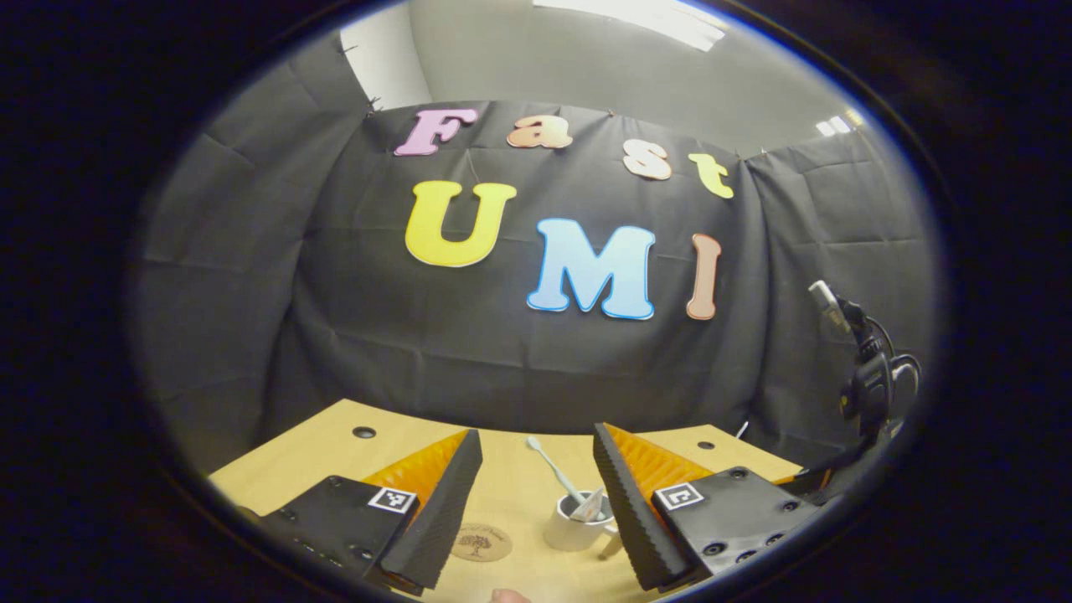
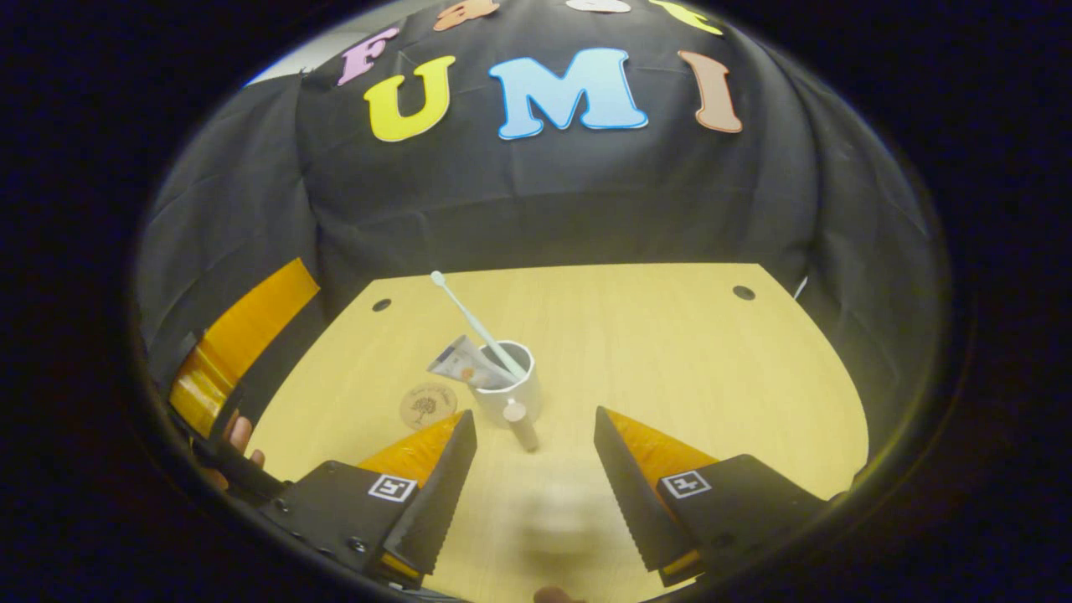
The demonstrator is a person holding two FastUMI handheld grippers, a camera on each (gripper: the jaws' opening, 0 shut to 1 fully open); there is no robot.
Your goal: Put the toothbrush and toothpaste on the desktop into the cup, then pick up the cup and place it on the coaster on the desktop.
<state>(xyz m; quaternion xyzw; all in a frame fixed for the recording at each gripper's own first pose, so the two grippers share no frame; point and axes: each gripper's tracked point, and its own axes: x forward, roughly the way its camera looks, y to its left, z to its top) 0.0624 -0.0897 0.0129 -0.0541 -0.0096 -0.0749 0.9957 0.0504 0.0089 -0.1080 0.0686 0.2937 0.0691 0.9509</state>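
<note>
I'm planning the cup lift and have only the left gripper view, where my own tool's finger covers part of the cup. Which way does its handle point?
Observer: In the right gripper view the cup has its handle sticking out toward the right tool, into the gap between its open fingers.
Operator: Is that tool touching it?
Observer: No, both fingers stand apart from the cup and the handle.
Operator: And the toothpaste?
Observer: The toothpaste sits in the cup, with its flat end hanging over the rim on the coaster side.
</note>
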